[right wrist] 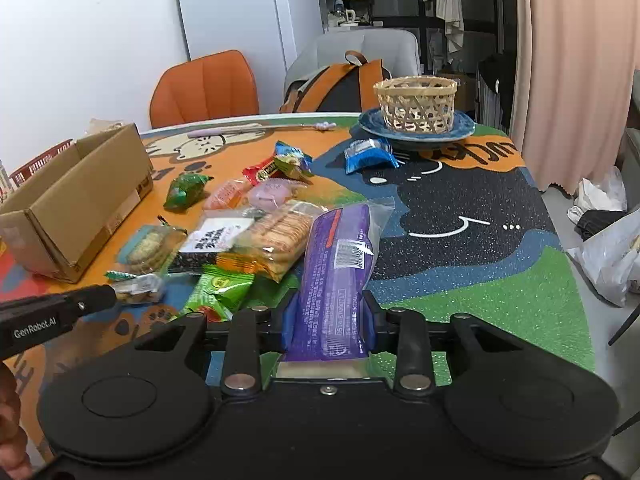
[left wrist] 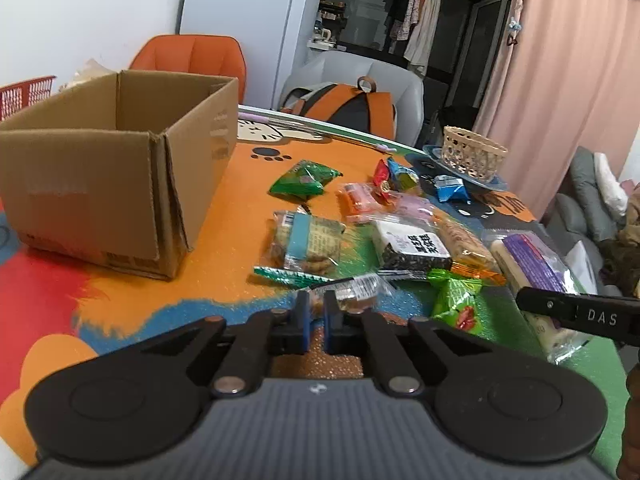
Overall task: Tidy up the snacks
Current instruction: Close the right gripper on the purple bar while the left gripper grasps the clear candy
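Note:
Several wrapped snacks lie in a pile on the colourful table mat. My left gripper (left wrist: 316, 310) is shut on a small clear-wrapped snack (left wrist: 358, 292) at the pile's near edge; it also shows in the right wrist view (right wrist: 138, 289). My right gripper (right wrist: 330, 312) is shut on a long purple packet (right wrist: 340, 256), which also shows in the left wrist view (left wrist: 532, 264). An open cardboard box (left wrist: 112, 168) stands at the left, its inside hidden from here. A green snack (left wrist: 456, 300) lies between the two grippers.
A woven basket (right wrist: 416, 104) sits on a blue plate (right wrist: 370, 122) at the far right of the table. A red basket (left wrist: 24, 94) is behind the box. An orange chair (right wrist: 204, 88) and a grey chair with a backpack (right wrist: 340, 84) stand behind the table.

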Available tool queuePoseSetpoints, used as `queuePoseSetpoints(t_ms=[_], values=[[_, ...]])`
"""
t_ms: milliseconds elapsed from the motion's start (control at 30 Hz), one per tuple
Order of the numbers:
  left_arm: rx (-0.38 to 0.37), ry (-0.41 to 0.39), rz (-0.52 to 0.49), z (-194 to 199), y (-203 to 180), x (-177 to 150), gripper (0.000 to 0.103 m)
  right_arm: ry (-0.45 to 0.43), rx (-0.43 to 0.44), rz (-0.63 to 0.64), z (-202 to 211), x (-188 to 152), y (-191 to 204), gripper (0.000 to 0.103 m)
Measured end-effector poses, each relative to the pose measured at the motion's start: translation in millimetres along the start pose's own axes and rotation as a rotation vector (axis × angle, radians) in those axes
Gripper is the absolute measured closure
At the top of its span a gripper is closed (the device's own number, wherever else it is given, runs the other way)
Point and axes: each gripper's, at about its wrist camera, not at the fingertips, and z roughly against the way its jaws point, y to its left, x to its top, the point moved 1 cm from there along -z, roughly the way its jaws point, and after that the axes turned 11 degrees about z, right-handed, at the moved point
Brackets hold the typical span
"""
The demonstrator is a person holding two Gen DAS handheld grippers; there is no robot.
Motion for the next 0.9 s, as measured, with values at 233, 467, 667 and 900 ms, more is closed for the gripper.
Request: queuePoseSetpoints(t_ms=[233,467,667,900], values=[[-0.03,-0.011,0.009,8.0,3.0,2.0,0.103,-0.045,-0.009,-0.006,14.8,6.9,1.4,0.071],[-0.026,0.018,-0.006,6.5,1.9,6.8,0.097,-0.06,-0.001,-0.009,18.6,9.2,2.9,0.071],[-0.016,-0.03,-0.019,0.4,-1.2,12.0,0.043,-0.041,0.002,-0.025,13.5,3.7,-0.1,0.071],[-0.038,0.006,-0.065,-21.8,-13.6,13.1,0.042,-0.035,-0.016,-0.046,11.8,1.9,-8.9,0.071]])
